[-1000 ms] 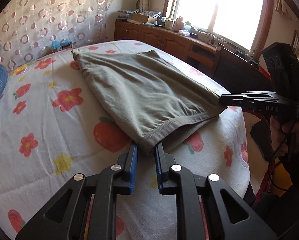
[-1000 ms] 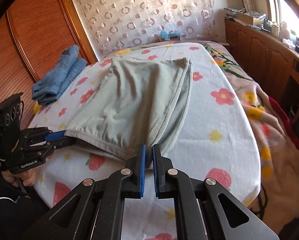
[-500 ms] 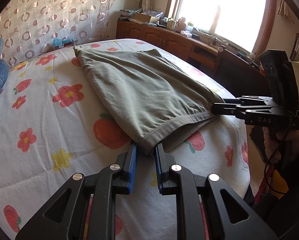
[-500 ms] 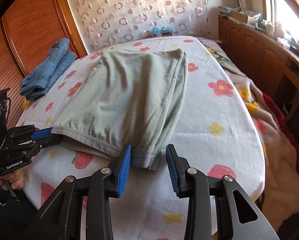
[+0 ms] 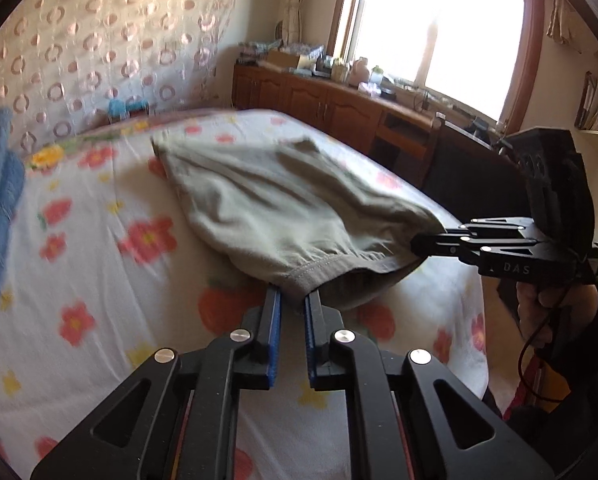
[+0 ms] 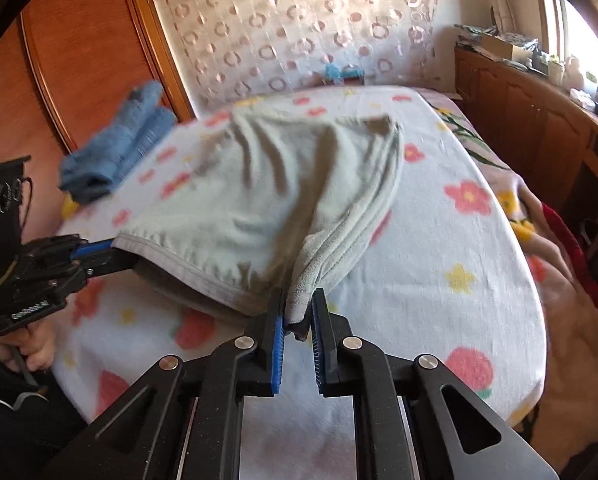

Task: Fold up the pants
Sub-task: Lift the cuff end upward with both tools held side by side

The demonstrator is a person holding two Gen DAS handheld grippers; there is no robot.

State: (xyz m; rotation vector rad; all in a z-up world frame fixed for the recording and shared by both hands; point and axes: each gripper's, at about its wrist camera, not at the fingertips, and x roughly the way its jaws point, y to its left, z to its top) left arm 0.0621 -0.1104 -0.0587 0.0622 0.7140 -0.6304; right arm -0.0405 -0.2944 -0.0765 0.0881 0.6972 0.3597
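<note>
Two corners of the grey-green cotton pants' [image 5: 283, 216] waistband are gripped and lifted off the flower-printed bed sheet [image 5: 99, 280]: one by the left claw [image 5: 293, 300], clamped tight, the other by the right claw [image 6: 297, 308], whose jaws are closing on bunched fabric; the legs lie on the bed

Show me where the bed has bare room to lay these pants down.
Free: flowered sheet right of the grey pants, up to the blanket edge; also the near strip. Crowded: folded jeans at the far left.
</note>
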